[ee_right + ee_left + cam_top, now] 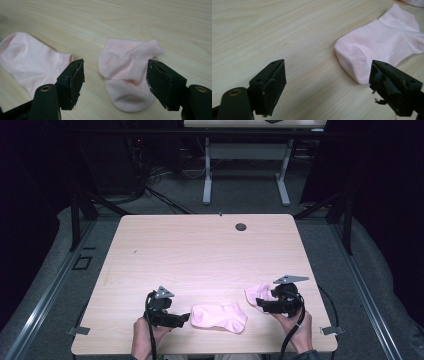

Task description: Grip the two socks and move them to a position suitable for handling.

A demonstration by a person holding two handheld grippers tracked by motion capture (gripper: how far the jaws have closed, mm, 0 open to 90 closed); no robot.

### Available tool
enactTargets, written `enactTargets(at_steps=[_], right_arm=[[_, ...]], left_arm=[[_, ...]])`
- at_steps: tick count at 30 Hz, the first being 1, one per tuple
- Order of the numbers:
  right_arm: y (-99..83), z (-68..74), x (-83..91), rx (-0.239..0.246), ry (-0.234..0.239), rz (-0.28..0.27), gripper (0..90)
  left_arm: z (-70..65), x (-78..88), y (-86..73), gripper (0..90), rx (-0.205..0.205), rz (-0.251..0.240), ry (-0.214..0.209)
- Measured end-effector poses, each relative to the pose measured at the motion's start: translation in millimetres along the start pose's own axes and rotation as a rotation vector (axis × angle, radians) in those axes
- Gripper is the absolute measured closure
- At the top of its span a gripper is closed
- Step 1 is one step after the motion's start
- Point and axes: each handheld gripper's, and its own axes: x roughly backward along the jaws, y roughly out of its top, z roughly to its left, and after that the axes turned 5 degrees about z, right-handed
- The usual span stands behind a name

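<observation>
Pale wood: a light-grained worktop (200,245) carries two pink socks near its near edge; a dark floor lies beyond.
Flat sock: a pink ankle sock (219,316) lies spread out at the near middle of the worktop, between the two hands.
Crumpled sock: a second pink sock (259,294) lies folded over on itself at the near right, apart from the first.
Left tongs: the left tongs (186,318) rest low at the near left, released and empty, tips just beside the flat sock's rounded end.
Right tongs: the right tongs (261,303) hang over the crumpled sock, spread wide, with the sock lying loose between them on the wood, not gripped.
Step in hand: it looks like both socks are set down and let go, likely while being laid out or paired.
Next move: probably a fresh grip on the crumpled sock, pinching one layer at an edge so it can be pulled flat.
</observation>
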Motion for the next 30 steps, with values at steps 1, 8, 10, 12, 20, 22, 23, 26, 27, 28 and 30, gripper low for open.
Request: enactTargets(at_steps=[1, 8, 10, 12, 20, 22, 23, 26, 27, 28, 30], right_arm=[[2.2, -3.6, 0.6, -0.013, -0.012, 0.003, 32.0], [5.9, -27.6, -3.5, -0.081, -0.042, 0.022, 37.2], [10.1, -26.9, -8.1, -0.062, -0.032, 0.038, 37.3], [13.6, -25.6, -13.8, -0.06, -0.026, 0.053, 39.5], [19.3, -23.8, -44.0, -0.092, -0.025, 0.134, 57.0], [20.2, -22.7, -49.6, -0.099, -0.032, 0.147, 60.4], [20.7, -22.6, -51.5, -0.105, -0.032, 0.15, 63.5], [21.3, -23.1, -53.7, -0.096, -0.047, 0.169, 71.5], [20.2, -22.6, -55.5, -0.097, -0.043, 0.165, 74.4], [19.3, -22.2, -55.9, -0.095, -0.046, 0.166, 76.4], [17.7, -22.3, -56.2, -0.09, -0.037, 0.153, 80.9]], left_arm=[[2.5, 0.2, 0.3, 10.6, 0.004, 0.0, 0.006], [11.5, 2.1, -0.3, 9.2, 0.021, 0.0, 0.028], [11.5, 2.1, -0.5, 9.2, 0.021, 0.002, 0.032], [11.3, 2.2, -1.0, 9.2, 0.021, 0.001, 0.03], [10.2, 0.6, -1.3, 10.9, 0.014, 0.013, 0.029], [10.3, 0.8, -1.4, 11.4, 0.015, 0.01, 0.028], [10.3, 1.0, -1.4, 11.6, 0.012, 0.011, 0.026], [10.1, 1.1, -1.4, 12.3, 0.009, 0.01, 0.025], [10.1, 1.0, -1.4, 12.3, 0.011, 0.008, 0.024], [10.1, 1.0, -1.4, 12.3, 0.013, 0.008, 0.024], [9.6, 0.8, -1.4, 12.4, 0.011, 0.008, 0.025]])
